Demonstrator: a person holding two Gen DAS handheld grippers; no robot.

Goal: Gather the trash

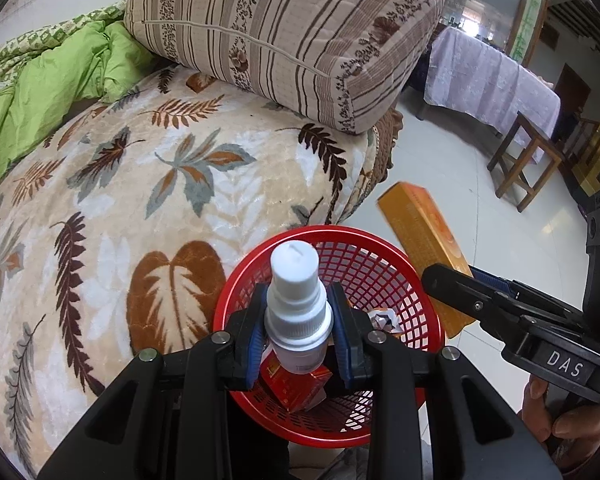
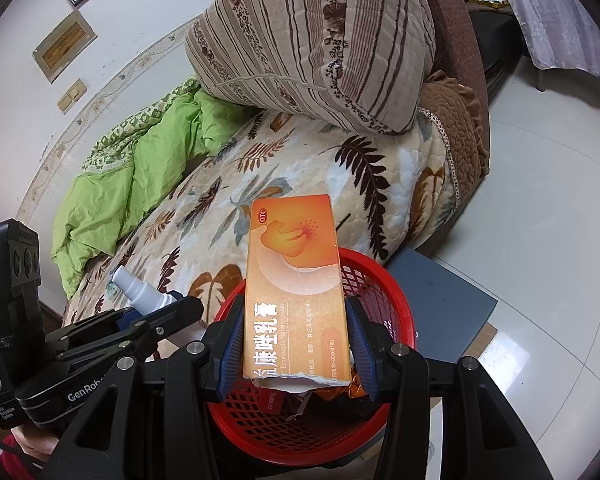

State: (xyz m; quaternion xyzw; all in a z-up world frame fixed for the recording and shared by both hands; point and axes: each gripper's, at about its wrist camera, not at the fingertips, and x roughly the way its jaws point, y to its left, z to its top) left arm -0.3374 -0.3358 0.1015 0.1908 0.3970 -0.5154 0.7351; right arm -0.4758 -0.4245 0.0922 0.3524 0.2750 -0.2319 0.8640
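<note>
My left gripper point(image 1: 299, 334) is shut on a white spray bottle point(image 1: 296, 304) and holds it above the red mesh basket point(image 1: 384, 248). My right gripper point(image 2: 296, 344) is shut on an orange medicine box point(image 2: 296, 280) and holds it over the same red basket point(image 2: 388, 280). The basket holds a red carton point(image 1: 296, 392) and crumpled paper point(image 1: 384, 318). In the left wrist view the right gripper point(image 1: 456, 284) comes in from the right with the orange box point(image 1: 424, 232). In the right wrist view the left gripper point(image 2: 172, 308) with the spray bottle point(image 2: 140, 288) is at the left.
A bed with a leaf-patterned blanket point(image 1: 160, 184) lies to the left of the basket, with a striped pillow point(image 1: 284, 36) and a green quilt point(image 1: 40, 88). A grey box point(image 2: 440, 304) stands on the tiled floor to the right. A wooden stool point(image 1: 528, 160) and a cloth-covered table point(image 1: 488, 80) stand further off.
</note>
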